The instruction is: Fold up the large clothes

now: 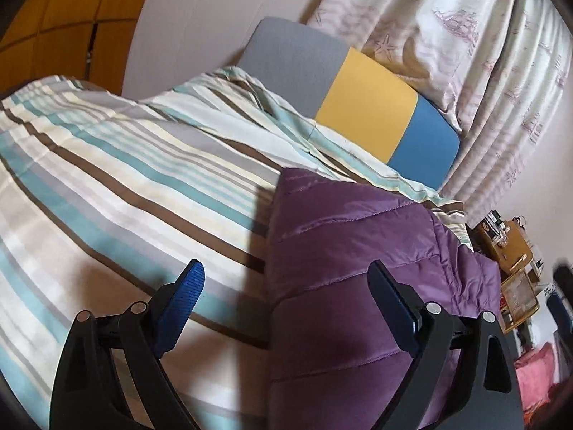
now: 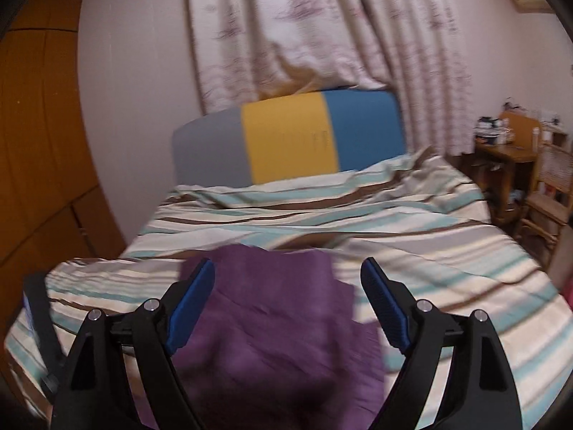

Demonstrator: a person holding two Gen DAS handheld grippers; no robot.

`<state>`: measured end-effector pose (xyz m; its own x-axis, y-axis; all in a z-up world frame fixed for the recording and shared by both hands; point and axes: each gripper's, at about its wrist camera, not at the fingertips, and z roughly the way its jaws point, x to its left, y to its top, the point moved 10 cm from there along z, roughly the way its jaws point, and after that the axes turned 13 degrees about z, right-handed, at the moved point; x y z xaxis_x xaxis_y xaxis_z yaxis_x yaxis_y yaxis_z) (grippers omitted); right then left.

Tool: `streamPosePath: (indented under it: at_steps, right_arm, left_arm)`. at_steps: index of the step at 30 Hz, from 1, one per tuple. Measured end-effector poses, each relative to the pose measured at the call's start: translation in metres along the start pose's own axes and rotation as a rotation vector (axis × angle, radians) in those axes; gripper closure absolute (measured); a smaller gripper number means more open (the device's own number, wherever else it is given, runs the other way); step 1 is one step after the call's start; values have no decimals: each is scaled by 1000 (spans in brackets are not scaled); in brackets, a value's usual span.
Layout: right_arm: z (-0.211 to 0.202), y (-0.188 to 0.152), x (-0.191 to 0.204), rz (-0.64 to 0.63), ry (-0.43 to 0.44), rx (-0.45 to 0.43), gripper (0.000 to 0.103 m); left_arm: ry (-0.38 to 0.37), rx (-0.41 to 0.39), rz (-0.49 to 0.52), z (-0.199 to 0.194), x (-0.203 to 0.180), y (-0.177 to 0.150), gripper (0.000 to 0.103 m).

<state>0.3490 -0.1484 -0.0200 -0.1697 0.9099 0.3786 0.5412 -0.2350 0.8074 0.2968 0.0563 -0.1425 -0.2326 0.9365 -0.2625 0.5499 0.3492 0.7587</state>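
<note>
A purple quilted jacket lies folded on the striped bed cover. My left gripper is open and empty, held above the jacket's left edge, its right finger over the purple cloth. In the right wrist view the jacket lies on the striped bed cover and looks blurred. My right gripper is open and empty, held above the jacket with both fingers apart on either side of it.
A grey, yellow and blue headboard stands at the far end of the bed, with patterned curtains behind. A wooden wardrobe is at the left. A cluttered wooden desk and chair stand at the right.
</note>
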Motion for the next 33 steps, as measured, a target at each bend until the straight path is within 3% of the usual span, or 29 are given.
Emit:
streamPosePath:
  at_steps: [5, 10, 15, 18, 21, 24, 33]
  right_arm:
    - [63, 2, 28, -4, -25, 83, 20]
    - [111, -30, -15, 1, -126, 165, 24]
    - [123, -53, -76, 74, -169, 191, 26]
    - [126, -62, -97, 83, -185, 199, 26]
    - [129, -69, -108, 103, -177, 199, 26]
    - [130, -74, -111, 109, -178, 199, 26]
    - [156, -96, -142, 222, -186, 301, 25]
  left_arm:
    - [-2, 82, 79, 21, -23, -15, 11]
    - [-3, 54, 149, 21, -37, -19, 11]
    - [-11, 95, 193, 37, -56, -18, 11]
    - [26, 124, 254, 46, -68, -9, 11]
    - [102, 121, 331, 55, -76, 4, 11]
    - [156, 169, 391, 74, -80, 6, 11]
    - [195, 231, 451, 117, -78, -15, 9]
